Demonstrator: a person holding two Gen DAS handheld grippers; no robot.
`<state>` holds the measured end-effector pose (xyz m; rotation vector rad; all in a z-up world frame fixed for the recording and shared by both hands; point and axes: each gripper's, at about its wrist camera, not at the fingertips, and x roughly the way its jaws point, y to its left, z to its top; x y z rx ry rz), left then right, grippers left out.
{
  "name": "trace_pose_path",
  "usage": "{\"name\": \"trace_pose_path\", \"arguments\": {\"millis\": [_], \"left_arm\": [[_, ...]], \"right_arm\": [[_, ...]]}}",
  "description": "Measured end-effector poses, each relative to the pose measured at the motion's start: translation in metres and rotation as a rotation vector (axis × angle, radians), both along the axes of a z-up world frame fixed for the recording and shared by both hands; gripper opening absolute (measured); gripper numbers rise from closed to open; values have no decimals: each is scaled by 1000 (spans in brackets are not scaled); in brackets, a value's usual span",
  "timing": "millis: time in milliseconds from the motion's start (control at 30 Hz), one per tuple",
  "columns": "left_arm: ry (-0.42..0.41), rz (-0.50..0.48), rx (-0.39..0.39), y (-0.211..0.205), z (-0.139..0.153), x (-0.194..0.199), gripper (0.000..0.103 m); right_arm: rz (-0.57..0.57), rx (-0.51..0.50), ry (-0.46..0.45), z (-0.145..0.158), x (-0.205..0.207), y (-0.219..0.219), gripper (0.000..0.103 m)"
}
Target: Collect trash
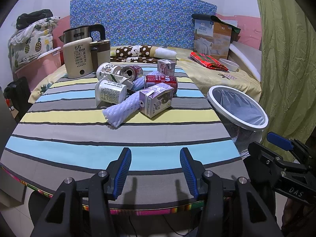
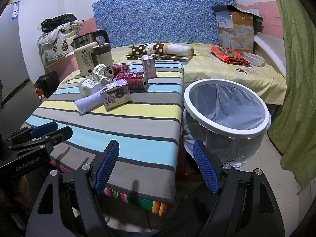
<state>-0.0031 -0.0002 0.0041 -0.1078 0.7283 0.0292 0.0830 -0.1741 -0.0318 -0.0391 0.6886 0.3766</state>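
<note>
A pile of trash lies on the striped table: a purple carton, a red can, a second can, white cups, a white foam net and an upright small carton. The white-rimmed bin with a clear liner stands right of the table. My left gripper is open and empty above the table's near edge. My right gripper is open and empty by the table's near right corner, next to the bin. The purple carton and red can also show there.
A cream kettle and brown mug stand at the table's back left. Behind is a bed with a rolled blanket, red cloth, white bowl and a box. A green curtain hangs at the right.
</note>
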Motion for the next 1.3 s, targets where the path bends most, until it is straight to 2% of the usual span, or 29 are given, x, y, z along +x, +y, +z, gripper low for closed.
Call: {"name": "trace_pose_path", "arguments": {"millis": [1300], "left_arm": [[0, 2, 0, -1, 5, -3, 51]], "right_arm": [[-5, -2, -3, 2, -1, -2, 78]]}}
